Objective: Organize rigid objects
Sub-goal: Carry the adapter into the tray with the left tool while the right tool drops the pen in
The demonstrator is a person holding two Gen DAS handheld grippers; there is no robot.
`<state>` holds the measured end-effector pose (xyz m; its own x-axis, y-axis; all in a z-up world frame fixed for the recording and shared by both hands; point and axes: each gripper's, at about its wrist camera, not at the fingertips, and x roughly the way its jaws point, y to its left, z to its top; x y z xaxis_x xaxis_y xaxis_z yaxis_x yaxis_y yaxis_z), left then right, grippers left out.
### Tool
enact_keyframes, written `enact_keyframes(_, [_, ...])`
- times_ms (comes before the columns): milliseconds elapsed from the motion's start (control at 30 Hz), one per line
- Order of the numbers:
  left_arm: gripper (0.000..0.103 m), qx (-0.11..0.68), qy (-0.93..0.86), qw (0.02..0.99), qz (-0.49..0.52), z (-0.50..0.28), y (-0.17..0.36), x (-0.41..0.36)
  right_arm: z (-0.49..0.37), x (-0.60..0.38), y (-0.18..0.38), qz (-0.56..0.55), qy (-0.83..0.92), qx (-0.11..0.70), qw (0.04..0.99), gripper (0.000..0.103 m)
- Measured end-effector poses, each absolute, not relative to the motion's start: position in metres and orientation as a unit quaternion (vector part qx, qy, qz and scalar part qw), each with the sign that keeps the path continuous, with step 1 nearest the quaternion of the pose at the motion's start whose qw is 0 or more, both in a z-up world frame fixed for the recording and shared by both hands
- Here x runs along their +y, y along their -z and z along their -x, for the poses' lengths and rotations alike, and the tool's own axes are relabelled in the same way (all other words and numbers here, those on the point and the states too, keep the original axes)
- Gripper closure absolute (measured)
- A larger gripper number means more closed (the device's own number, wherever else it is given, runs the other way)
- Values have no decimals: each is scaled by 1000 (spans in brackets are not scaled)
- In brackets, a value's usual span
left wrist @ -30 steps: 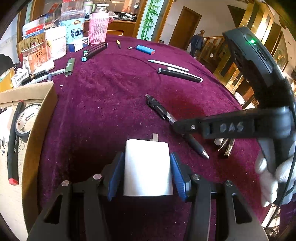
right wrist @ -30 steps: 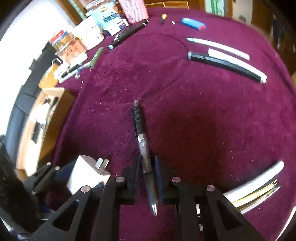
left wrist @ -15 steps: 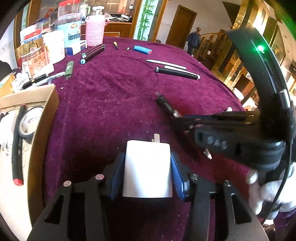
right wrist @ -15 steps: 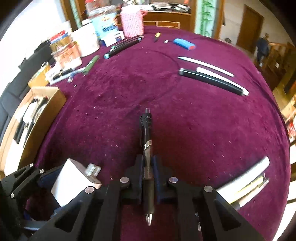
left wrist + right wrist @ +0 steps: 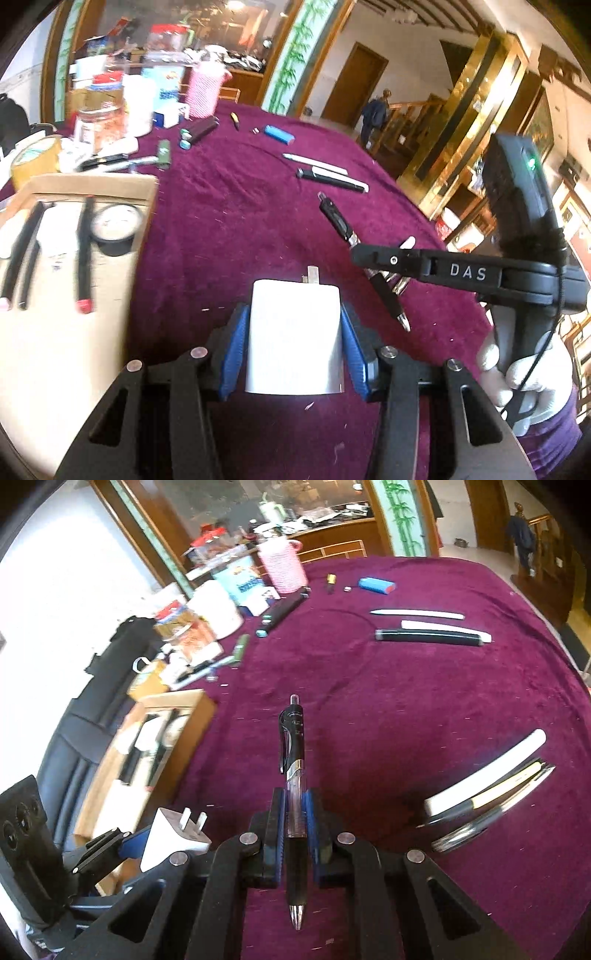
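Note:
My left gripper [image 5: 293, 325] is shut on a white charger plug [image 5: 294, 339], prongs pointing forward, held above the purple tablecloth. The charger plug also shows at the lower left of the right wrist view [image 5: 173, 840]. My right gripper [image 5: 295, 808] is shut on a black click pen [image 5: 294, 775], lifted off the cloth with its tip pointing back toward the camera. The pen [image 5: 338, 218] and the right gripper [image 5: 373, 258] show at the right of the left wrist view.
An open cardboard box [image 5: 92, 184] with pens and a tape roll lies left. Loose pens [image 5: 428, 635], a blue lighter [image 5: 376, 584] and a green one [image 5: 163, 153] lie on the cloth. Several pens [image 5: 487, 797] lie right. Jars and a pink cup [image 5: 205, 92] stand at the back.
Both grippers have risen above the table with their objects. The right gripper lifted the pen clear of the cloth. The view has swung up and toward the box on the left.

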<state>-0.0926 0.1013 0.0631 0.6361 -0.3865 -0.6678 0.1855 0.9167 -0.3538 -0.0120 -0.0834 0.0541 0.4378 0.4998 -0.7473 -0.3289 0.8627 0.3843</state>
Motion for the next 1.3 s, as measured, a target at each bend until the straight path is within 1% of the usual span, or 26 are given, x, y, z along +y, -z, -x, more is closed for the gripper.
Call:
enact_keyframes(267, [56, 376, 81, 907, 171, 116, -79, 187, 25, -34, -68, -105, -311, 474, 817, 91])
enact_keyframes(467, [56, 388, 23, 900, 196, 112, -67, 241, 25, 14, -68, -100, -345, 485, 797, 91])
enact_keyframes(767, [56, 442, 5, 873, 208, 88, -35, 268, 24, 83, -53, -92, -370, 514, 768, 90])
enact_keyframes(967, [55, 455, 11, 866, 206, 79, -31, 272, 20, 119, -39, -73, -372, 534, 756, 90])
enact_keyframes(1133, [49, 421, 6, 882, 211, 93, -47, 284, 13, 132, -29, -72, -362, 549, 750, 90])
enact_keyframes(1300, [37, 370, -7, 896, 245, 121, -67, 312, 8, 138, -20, -72, -348, 559, 749, 90])
